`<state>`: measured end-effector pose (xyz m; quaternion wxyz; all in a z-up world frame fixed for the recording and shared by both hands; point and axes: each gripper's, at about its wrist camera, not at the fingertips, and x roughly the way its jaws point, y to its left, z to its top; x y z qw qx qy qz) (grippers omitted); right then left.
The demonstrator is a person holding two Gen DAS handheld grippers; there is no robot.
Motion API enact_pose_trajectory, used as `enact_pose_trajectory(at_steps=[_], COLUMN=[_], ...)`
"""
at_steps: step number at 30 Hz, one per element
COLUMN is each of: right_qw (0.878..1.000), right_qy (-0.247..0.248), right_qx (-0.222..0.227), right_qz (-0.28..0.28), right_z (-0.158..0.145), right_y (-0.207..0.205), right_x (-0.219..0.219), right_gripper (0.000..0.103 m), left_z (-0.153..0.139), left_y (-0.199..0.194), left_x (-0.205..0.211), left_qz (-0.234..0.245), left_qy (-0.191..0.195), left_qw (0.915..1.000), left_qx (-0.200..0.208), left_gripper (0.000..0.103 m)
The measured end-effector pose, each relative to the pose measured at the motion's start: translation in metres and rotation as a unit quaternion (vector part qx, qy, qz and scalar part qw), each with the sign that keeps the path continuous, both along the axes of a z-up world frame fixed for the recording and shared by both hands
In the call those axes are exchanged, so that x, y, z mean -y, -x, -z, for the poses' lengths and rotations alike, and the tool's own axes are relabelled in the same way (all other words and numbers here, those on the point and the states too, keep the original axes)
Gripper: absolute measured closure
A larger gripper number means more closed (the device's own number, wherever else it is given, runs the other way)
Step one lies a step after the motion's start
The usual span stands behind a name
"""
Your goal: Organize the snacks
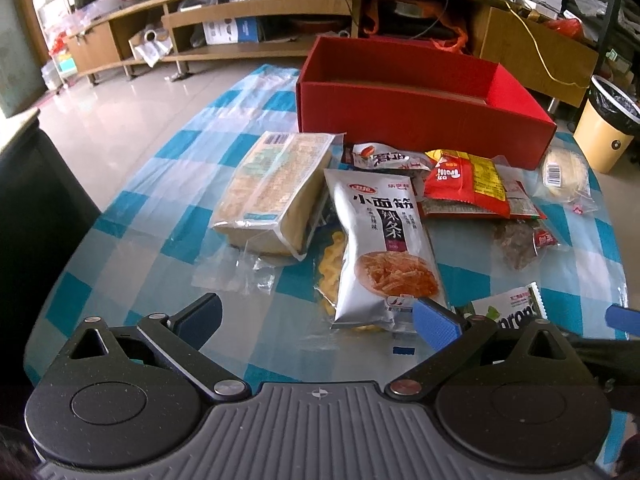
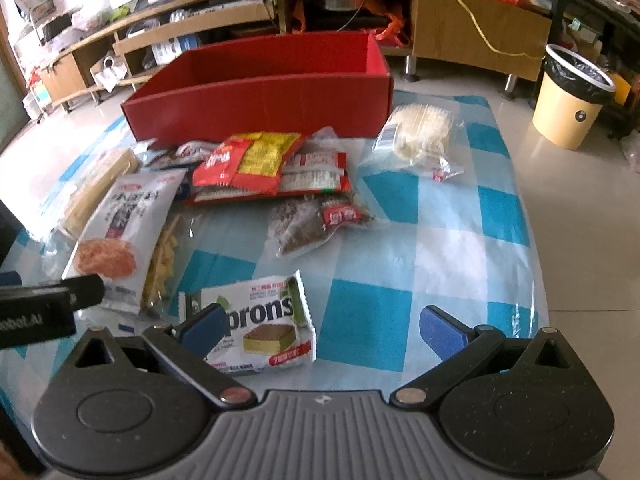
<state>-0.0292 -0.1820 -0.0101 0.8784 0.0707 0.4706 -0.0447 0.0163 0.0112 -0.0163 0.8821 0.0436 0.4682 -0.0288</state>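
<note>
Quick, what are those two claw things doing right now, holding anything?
Left gripper: open, holding nothing.
Right gripper: open, holding nothing.

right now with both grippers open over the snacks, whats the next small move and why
Probably ease the right gripper forward and down to straddle the white wafer packet, then close. That packet lies nearest, partly between the open fingers, flat on the checked cloth and apart from the pile. The red box behind looks empty, so nothing seems packed yet. The left gripper is also open, near the silver spicy-strip bag.

Blue-and-white checked table (image 2: 460, 240), red box (image 2: 260, 96) at its far side, snack packets (image 1: 380, 240) scattered before it
</note>
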Motion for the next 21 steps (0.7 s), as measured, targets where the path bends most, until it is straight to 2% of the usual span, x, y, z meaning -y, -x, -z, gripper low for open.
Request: enact_pose_trajectory(at_steps=[7,12,17,20,21], right_qw=[0.999,0.998,0.993,0.986,0.983], right_qy=[0.019,0.019,-0.041,-0.048,-0.065], right_qx=[-0.008,-0.027,-0.067,-0.075,-0.076], right_qz=[-0.027,-0.056,-0.087,-0.138,-0.157], right_z=[0.007,0.015,0.022,0.020,0.017], right_y=[-0.002,-0.004,0.004,0.016,0.018], right_x=[-0.009,-0.008,-0.006,-0.017,-0.020], right_gripper=[0.000,0.000,0.000,0.001,0.004], left_z=[0.000,-0.004,-0.010,-0.011,-0.012], left_y=[-0.001,-0.005,-0.007,-0.008,-0.009], left_x=[0.003,-0.007,-0.016,-0.019,-0.020], left_qz=[0.008,-0.005,-0.011,-0.011,-0.011], left_qy=[0.000,0.013,0.026,0.032,0.036], left_qw=[1.0000,0.9999,0.9996,0.9994,0.9993], left_qx=[-0.006,-0.008,-0.004,-0.007,-0.008], left_gripper=[0.000,0.000,0.000,0.000,0.000])
